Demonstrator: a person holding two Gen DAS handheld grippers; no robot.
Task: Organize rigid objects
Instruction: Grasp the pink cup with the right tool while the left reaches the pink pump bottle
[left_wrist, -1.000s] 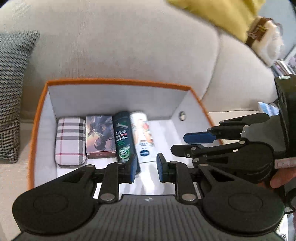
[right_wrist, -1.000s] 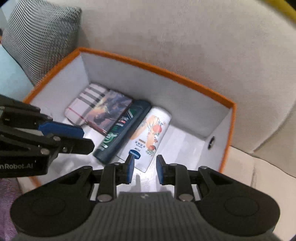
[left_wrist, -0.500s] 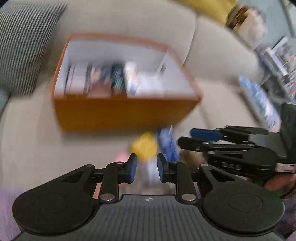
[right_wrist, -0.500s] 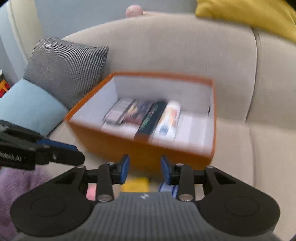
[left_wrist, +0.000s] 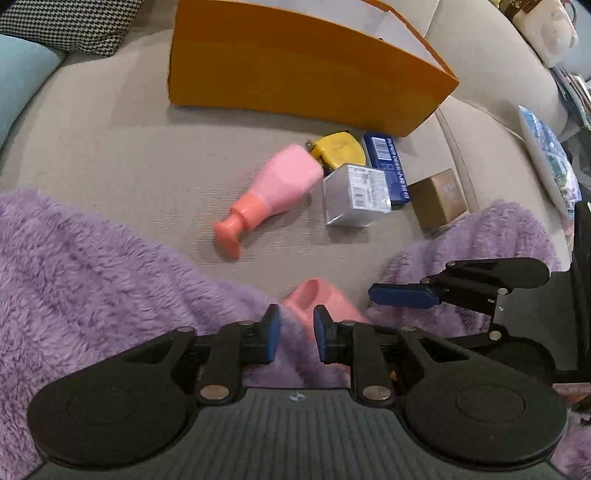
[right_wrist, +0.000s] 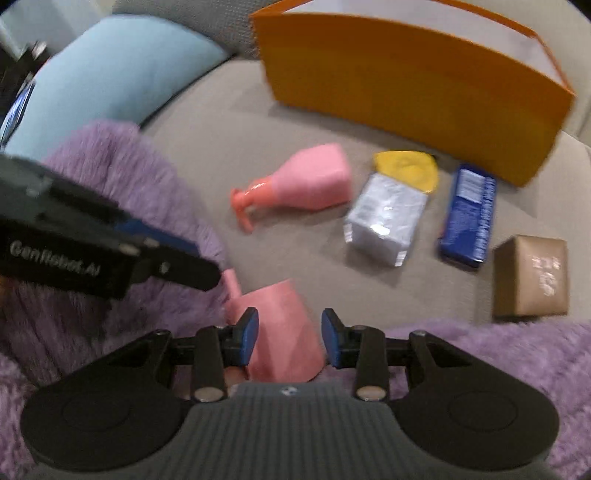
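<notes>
Orange box (left_wrist: 295, 66) now seen from outside; both tools pulled back.

2 pink bottles (right_wrist: 314, 181) (right_wrist: 280, 332). 1 yellow tape measure (right_wrist: 408, 171). 1 clear wrapped box (right_wrist: 384, 218). 1 blue box (right_wrist: 469, 218). 1 brown box (right_wrist: 532, 277). 1 orange bin (right_wrist: 410, 85). 1 light-blue cushion (right_wrist: 110, 66), 1 houndstooth cushion (left_wrist: 66, 22).

A pink bottle (left_wrist: 275, 188) lies on the sofa (left_wrist: 110, 147) near a yellow thing (left_wrist: 338, 149), a blue box (left_wrist: 388, 168), a silver box (left_wrist: 354, 194) and a big orange box (left_wrist: 295, 70).
</notes>
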